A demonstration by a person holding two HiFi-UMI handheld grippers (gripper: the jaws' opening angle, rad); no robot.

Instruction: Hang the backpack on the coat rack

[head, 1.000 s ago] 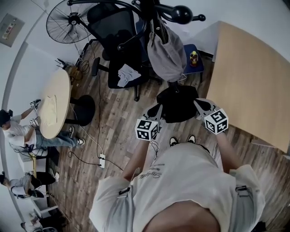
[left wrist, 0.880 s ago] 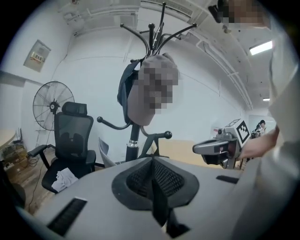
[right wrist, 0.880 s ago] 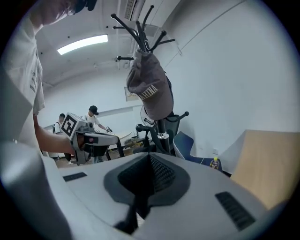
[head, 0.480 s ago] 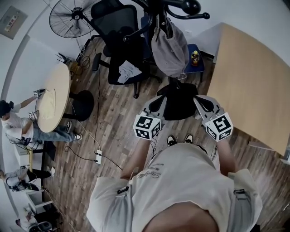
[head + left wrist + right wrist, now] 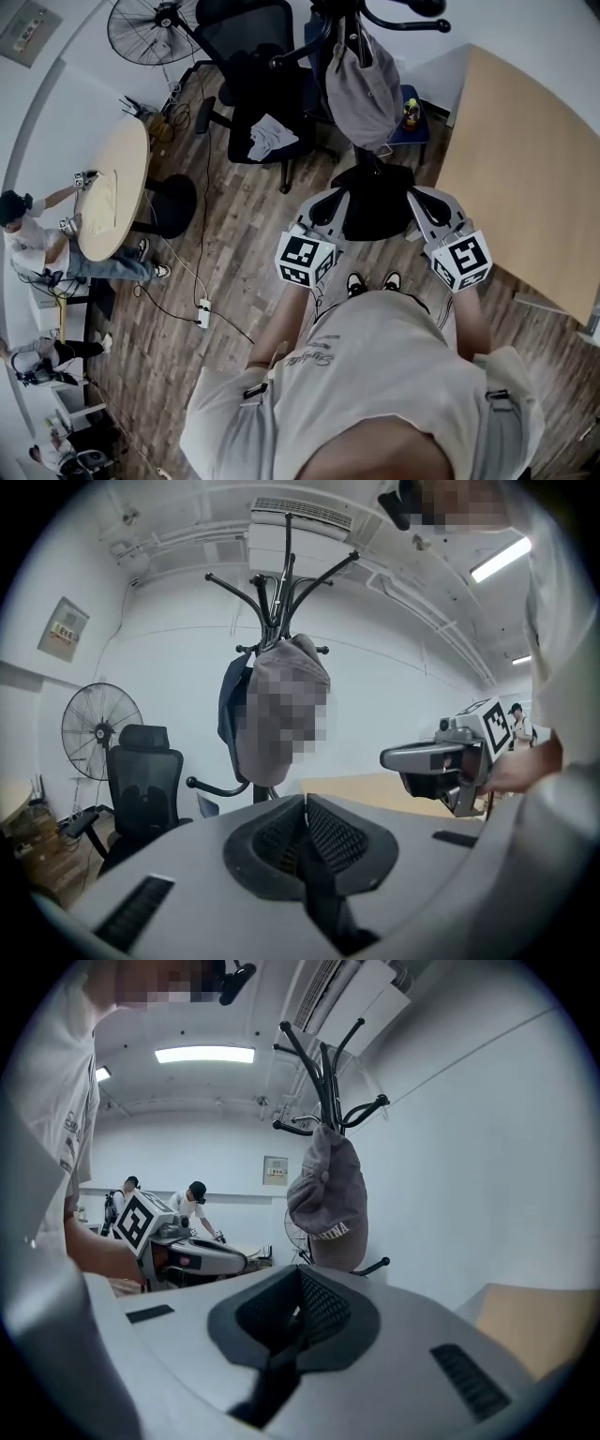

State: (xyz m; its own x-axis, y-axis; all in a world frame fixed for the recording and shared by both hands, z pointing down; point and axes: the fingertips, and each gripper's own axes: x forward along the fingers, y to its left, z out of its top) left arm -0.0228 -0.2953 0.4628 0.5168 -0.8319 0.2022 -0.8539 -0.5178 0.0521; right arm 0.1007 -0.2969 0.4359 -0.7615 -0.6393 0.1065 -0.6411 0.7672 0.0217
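Black backpack (image 5: 377, 202) hangs between both tools, in front of the coat rack (image 5: 281, 583), not yet hooked | left gripper (image 5: 330, 206), right gripper (image 5: 422, 206): jaws pinched tight on backpack straps | tip: lift evenly, spread the strap, aim for a free hook clear of the grey bag (image 5: 361, 84)

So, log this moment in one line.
left hand-held gripper: shut on backpack | right hand-held gripper: shut on backpack | coat rack: backpack not yet hung
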